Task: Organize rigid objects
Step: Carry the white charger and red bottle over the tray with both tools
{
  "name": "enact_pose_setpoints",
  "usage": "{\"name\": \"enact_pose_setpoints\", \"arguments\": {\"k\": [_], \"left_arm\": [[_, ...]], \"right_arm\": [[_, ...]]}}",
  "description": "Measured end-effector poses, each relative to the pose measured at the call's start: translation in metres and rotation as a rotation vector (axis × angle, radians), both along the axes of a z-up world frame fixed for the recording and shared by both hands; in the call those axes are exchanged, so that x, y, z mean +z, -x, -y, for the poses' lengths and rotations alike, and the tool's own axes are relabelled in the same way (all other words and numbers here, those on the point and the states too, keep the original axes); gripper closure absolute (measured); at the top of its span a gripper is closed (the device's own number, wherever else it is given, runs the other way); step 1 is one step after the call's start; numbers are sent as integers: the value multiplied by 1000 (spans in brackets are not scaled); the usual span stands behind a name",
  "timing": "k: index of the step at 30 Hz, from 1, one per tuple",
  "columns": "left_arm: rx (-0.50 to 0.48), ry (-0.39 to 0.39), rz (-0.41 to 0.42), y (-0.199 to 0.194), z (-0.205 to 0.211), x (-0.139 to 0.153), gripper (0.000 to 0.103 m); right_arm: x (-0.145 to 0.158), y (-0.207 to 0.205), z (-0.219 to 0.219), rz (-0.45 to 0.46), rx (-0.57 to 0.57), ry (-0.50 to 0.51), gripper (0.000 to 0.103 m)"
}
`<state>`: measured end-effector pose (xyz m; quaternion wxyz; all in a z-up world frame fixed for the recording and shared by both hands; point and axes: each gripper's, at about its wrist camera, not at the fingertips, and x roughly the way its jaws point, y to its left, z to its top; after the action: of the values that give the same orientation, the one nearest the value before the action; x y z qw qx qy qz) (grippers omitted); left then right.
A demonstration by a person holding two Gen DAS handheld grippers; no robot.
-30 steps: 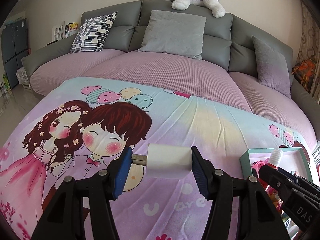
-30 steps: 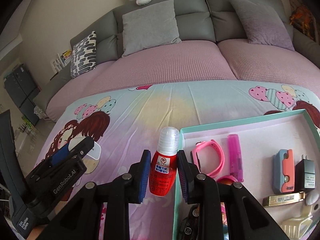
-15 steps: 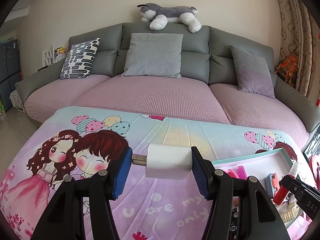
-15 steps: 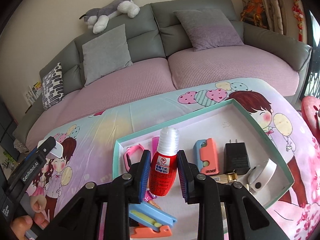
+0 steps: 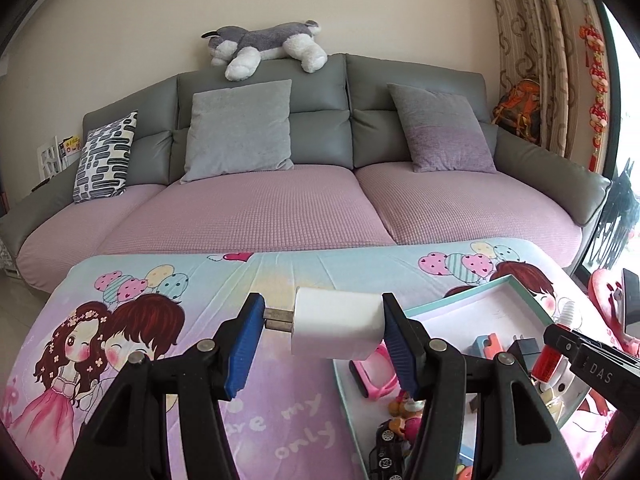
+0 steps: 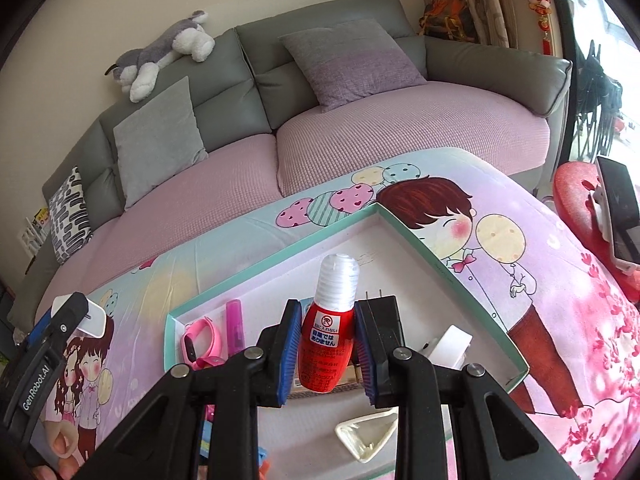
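Left wrist view: left hand-held gripper point(image 5: 322, 334) is clamped on a white plug adapter point(image 5: 336, 328), lying sideways between the blue pads, its metal prongs point(image 5: 278, 319) pointing to the left pad. Adapter sits at frame centre, held above the cartoon-print cloth point(image 5: 200, 288) covering the table.

Lower right of the same view: teal-rimmed tray point(image 5: 516, 285) with a white floor. Partly visible in it: a pink wristband point(image 5: 376, 372), a blue-and-orange item point(image 5: 486, 344), a black plug adapter point(image 5: 524, 350), a small toy car point(image 5: 386, 452). Right hand-held gripper enters from the right edge, its fingertips hidden behind the left one's frame.

Right wrist view: right hand-held gripper point(image 6: 326, 346) is closed on a red bottle point(image 6: 326, 354) with a ribbed white cap point(image 6: 339, 280), upright between the pads, label facing the camera. Bottle is at frame centre, held over the tray point(image 6: 416, 240). Below and behind it in the tray: pink wristband point(image 6: 200, 340) and a magenta stick-shaped item point(image 6: 234, 320) at left, black plug adapter point(image 6: 386, 316) just right of the bottle, a white wedge-shaped object point(image 6: 452, 344) further right, a cream triangular dish point(image 6: 366, 436) at lower centre.

Left edge of this view: the left hand-held gripper point(image 6: 70, 312) with its white adapter point(image 6: 94, 322), well apart from the tray; fingers point(image 6: 60, 446) of the person's hand show at lower left.

Background in both views: grey sofa point(image 5: 320, 92) with pink seat covers, cushions, a plush husky point(image 5: 266, 46) on the backrest.
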<state>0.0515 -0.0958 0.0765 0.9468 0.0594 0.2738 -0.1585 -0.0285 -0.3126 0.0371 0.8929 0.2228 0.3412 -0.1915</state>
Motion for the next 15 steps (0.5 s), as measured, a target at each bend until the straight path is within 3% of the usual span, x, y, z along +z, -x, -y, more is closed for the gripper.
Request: {"name": "enact_pose_setpoints", "arguments": {"k": [15], "left_arm": [[-142,-50,-17,15,57,-11,43]], "right_arm": [[-8,11,28,-18,-82,-22,74]]}}
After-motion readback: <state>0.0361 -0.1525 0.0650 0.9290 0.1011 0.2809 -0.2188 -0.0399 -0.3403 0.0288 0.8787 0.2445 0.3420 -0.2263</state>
